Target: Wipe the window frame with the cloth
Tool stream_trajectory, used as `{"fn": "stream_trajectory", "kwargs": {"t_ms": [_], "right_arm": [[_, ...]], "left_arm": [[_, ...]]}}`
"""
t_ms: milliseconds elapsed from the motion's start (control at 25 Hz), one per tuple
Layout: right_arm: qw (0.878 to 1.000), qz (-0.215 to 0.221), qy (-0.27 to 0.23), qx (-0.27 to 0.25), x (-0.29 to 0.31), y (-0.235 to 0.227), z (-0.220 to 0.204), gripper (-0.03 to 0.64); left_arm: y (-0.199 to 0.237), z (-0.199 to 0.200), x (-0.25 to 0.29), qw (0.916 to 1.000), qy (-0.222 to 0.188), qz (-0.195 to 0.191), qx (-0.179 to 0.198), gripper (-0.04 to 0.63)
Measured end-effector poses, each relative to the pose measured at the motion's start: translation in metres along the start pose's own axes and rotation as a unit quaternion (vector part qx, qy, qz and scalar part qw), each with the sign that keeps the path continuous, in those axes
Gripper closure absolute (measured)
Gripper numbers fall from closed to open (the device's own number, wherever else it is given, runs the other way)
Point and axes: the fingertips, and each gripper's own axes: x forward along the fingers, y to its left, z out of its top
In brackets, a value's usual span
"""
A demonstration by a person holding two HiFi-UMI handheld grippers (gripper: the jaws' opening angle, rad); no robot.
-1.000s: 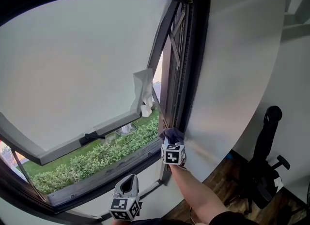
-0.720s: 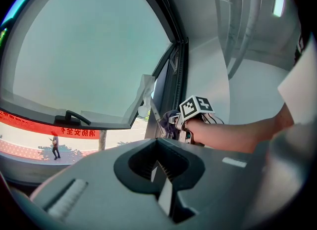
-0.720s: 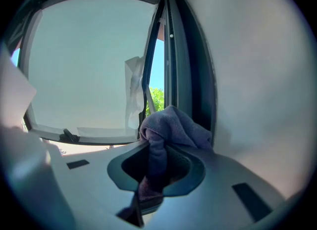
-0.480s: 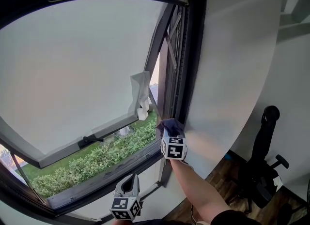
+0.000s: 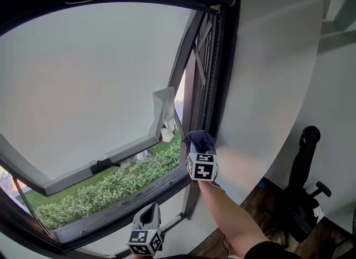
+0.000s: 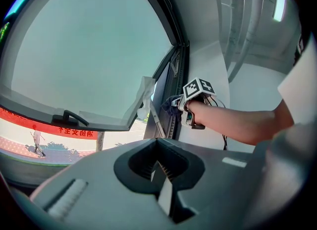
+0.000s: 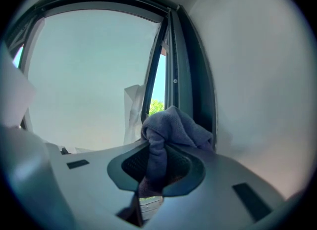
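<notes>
While we're mid-wipe: the step in hand looks like rubbing the right-side upright of the window frame [image 5: 221, 85], low down near its bottom corner.
Right hand-held gripper [image 5: 199, 147]: pinching the cloth [image 7: 174, 125], jaws clamped on a twisted neck of it, with the bulk puffing out past the tips.
Cloth location: bunched up at the dark upright, between the open sash [image 5: 100, 85] and the white wall [image 5: 267, 85]. Actual contact is our guess, since the wad hides it.
Cloth pointing: long axis runs along the jaws, free end aimed up and forward at the frame.
Frame axis: that upright runs bottom to top, so strokes want to follow it.
Left hand-held gripper [image 5: 147, 216]: low down, well apart from the frame, jaws pressed together on nothing.
Next move (our take): slide the wad up the channel with a steady push, wrist turned so cloth rather than jaw plastic meets the metal.
Watch out: loose white film [image 5: 163, 107] on the sash corner hangs near.
</notes>
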Motion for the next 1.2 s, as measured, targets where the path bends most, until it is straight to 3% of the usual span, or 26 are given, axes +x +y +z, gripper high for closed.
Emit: {"fn": "stream_trajectory", "kwargs": {"t_ms": [840, 1200], "right_arm": [[0.999, -0.009, -0.050, -0.017, -0.001, -0.002, 0.060, 0.555], [0.994, -0.018, -0.098, -0.046, -0.005, -0.004, 0.107, 0.555]], "left_arm": [[0.007, -0.003, -0.004, 1.0000, 0.004, -0.004, -0.006, 0.586], [0.011, -0.002, -0.009, 1.0000, -0.004, 0.000, -0.002, 0.586]]}}
